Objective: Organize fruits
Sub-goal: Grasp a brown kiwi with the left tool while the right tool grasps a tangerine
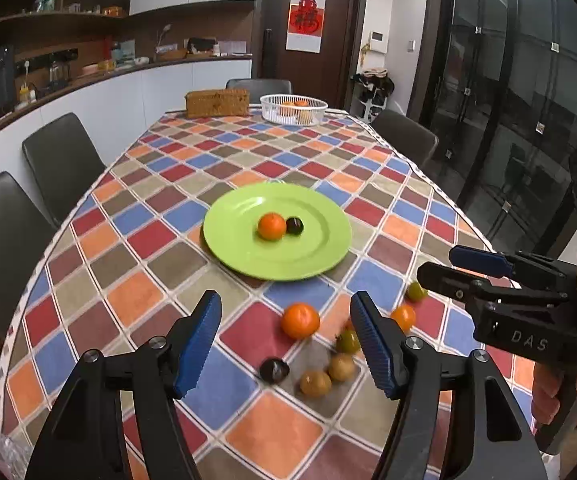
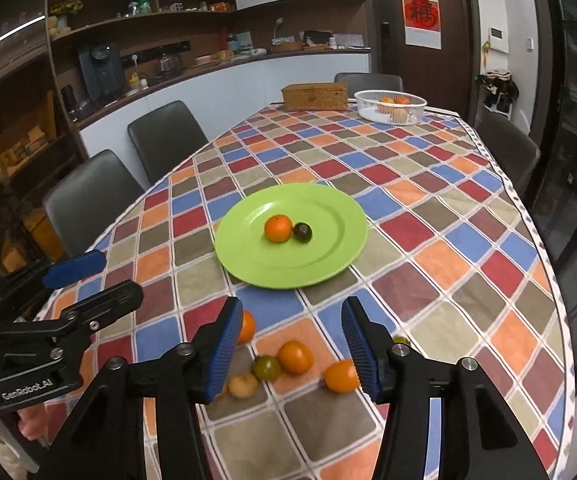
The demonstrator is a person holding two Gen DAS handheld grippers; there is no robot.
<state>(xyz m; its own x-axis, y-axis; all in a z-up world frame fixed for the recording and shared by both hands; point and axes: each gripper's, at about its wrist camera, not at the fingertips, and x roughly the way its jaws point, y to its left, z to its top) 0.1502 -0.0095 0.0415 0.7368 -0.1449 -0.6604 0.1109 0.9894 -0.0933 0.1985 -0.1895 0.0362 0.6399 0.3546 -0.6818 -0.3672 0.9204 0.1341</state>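
A green plate [image 1: 320,256] [image 2: 328,260] holds an orange [image 1: 271,226] [image 2: 278,228] and a dark fruit [image 1: 294,225] [image 2: 302,232]. Loose fruits lie on the checkered cloth in front of it: an orange [image 1: 300,320], a dark fruit [image 1: 274,369], two tan fruits [image 1: 315,383], a green one [image 1: 346,341] and more to the right. My left gripper [image 1: 286,344] is open and empty above them. My right gripper [image 2: 290,346] is open and empty above an orange [image 2: 295,356] and a green fruit [image 2: 267,367].
A white basket [image 1: 293,109] [image 2: 390,106] with fruit and a brown woven box [image 1: 217,102] [image 2: 315,96] stand at the table's far end. Dark chairs [image 1: 62,160] line the left side, one [image 1: 406,138] the right. The table edge curves close on the right.
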